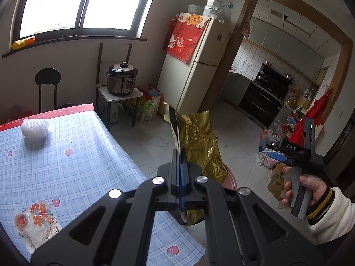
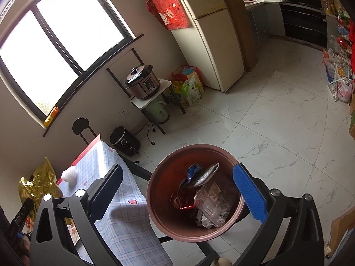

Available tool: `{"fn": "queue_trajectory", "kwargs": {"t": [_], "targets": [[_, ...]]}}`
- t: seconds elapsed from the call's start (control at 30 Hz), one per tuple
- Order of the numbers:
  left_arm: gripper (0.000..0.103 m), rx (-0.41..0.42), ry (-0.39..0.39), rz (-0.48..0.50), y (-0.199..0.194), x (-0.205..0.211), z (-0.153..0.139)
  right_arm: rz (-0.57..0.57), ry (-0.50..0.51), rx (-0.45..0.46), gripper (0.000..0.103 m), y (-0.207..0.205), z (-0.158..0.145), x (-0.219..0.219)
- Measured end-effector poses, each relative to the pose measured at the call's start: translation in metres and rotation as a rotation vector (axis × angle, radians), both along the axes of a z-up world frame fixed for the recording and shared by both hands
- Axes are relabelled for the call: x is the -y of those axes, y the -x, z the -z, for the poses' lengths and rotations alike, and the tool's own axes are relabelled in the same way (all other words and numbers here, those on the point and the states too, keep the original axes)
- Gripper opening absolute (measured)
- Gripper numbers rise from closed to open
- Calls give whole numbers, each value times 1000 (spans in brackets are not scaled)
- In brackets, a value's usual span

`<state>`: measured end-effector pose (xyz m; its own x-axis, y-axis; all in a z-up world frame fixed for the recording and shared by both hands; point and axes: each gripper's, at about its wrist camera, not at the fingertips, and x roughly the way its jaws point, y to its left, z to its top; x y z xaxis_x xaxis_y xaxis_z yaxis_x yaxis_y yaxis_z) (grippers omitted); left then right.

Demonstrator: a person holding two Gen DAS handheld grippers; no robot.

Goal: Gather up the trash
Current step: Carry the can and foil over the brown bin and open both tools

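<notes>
The gold foil wrapper point(image 1: 200, 141) stands crumpled and upright, pinched at its edge by the left gripper point(image 1: 180, 155), whose jaws are pressed together on it, past the right edge of the table point(image 1: 73, 155) and above the floor. In the right wrist view the same wrapper shows at far left point(image 2: 37, 184). The right gripper point(image 2: 177, 197) has its jaws wide apart and holds nothing; between them, lower down, sits the brown trash bin point(image 2: 155, 190), which contains a blue-and-silver packet point(image 2: 199, 174), a red wrapper and a clear plastic bag point(image 2: 213, 206). The letters "DAS" are readable on the right gripper's body in the left wrist view point(image 1: 290, 147). On the plaid tablecloth lie a white foam net point(image 1: 34, 128), far left, and a flowered plastic package point(image 1: 36, 219), near left. The red cloth point(image 1: 186, 37) on the fridge point(image 1: 199, 75) bears Chinese characters too small to read surely.
</notes>
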<state>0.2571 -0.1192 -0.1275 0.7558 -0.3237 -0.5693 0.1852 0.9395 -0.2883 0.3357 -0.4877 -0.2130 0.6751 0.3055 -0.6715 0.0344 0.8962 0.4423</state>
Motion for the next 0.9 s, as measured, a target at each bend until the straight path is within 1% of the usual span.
{"fn": "queue_trajectory", "kwargs": {"t": [0.2,0.33,0.37,0.4,0.43,0.47,0.5,0.53,0.6,0.63,0.77,0.83,0.87,0.9], "targets": [[5,-27,-54,94,-32,44,8,0,60,29,98,22,-15,13],[6,0,-100,141,-52,79,7,24,52,32,98,28,-19,26],[12,17,-113,146,-56,86,4,31,53,33,98,30,-20,28],[30,35,-119,150,-59,92,1,37,56,33,98,31,-21,31],[41,52,-113,160,-60,96,-4,43,58,35,98,32,-22,33],[56,74,-103,169,-59,99,-9,49,62,36,98,34,-22,35],[60,95,-98,177,-57,102,-13,54,67,36,98,35,-23,37],[61,110,-103,186,-56,104,-17,61,75,38,98,37,-24,39],[73,131,-122,190,-51,106,-23,77,93,44,98,41,-26,43],[75,142,-123,189,-49,105,-25,85,104,47,98,43,-27,44],[90,153,-128,159,-40,93,-31,95,138,53,98,47,-31,48],[94,161,-136,135,-34,85,-34,92,155,57,98,49,-34,46],[98,158,-143,122,-31,80,-35,90,163,62,98,51,-35,45],[97,152,-152,104,-29,76,-35,87,171,67,98,52,-37,44]]}}
